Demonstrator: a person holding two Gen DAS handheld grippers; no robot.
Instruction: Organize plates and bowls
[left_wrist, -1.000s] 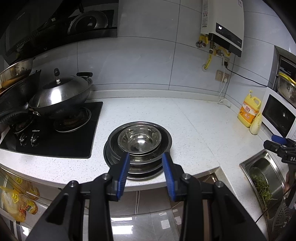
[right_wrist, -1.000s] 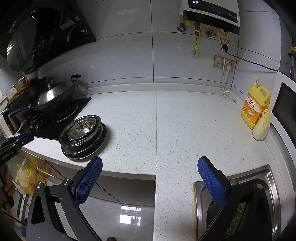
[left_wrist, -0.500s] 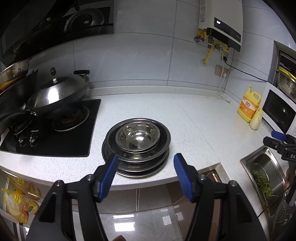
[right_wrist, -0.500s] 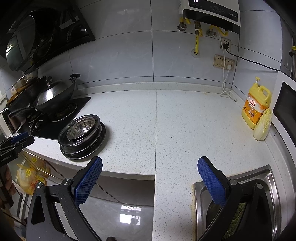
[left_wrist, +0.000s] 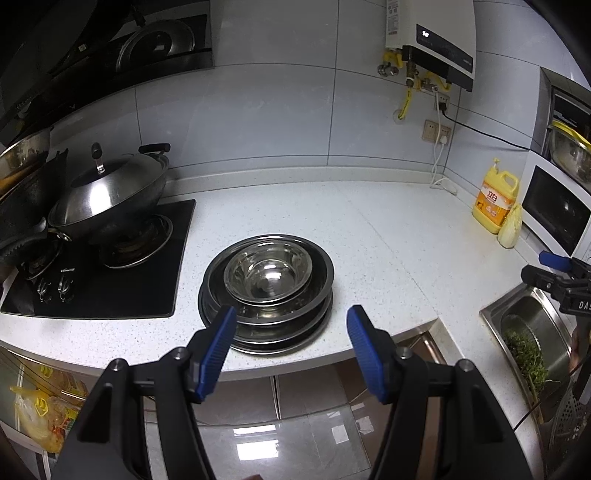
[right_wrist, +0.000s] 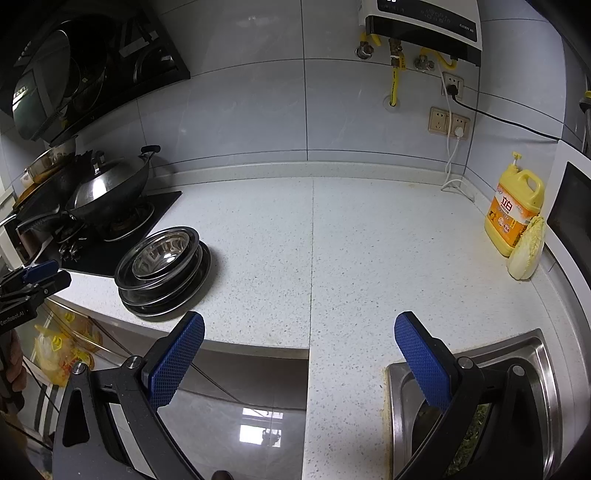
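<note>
- Stack of steel plates and bowls (left_wrist: 266, 291) sits on the white speckled table (left_wrist: 369, 240), near its front edge and just beside the black stove (left_wrist: 99, 280). The smallest bowl (left_wrist: 267, 273) is nested on top, inside wider dishes; it holds nothing visible apart from reflections.
- How many dishes make up the stack cannot be counted; only rims show at the side.
- Left tool (left_wrist: 291, 343) is spread wide and grips nothing. Its blue pads (left_wrist: 218, 347) are in front of the stack, apart from it, over the table edge.
- Right tool (right_wrist: 299, 354) is also spread wide and empty, over the table's front edge between the stack (right_wrist: 162, 273) and the sink (right_wrist: 517, 373).
- Sink: the left view shows green scraps (left_wrist: 524, 354) in the basin; in the right view the basin is mostly hidden behind the tool's finger.
- Lidded wok (left_wrist: 107, 199) stands on the stove burner; its contents are hidden by the lid. More cookware at the far left is cut off by the frame.
- Yellow detergent bottle (right_wrist: 515, 214) stands by the right wall with a cabbage (right_wrist: 526, 251) leaning against it.
- Only the left view shows the microwave (left_wrist: 557, 210) front and a strainer bowl (left_wrist: 569, 147) above it; the right view cuts these off.
- Each view catches the other tool at its frame edge.
</note>
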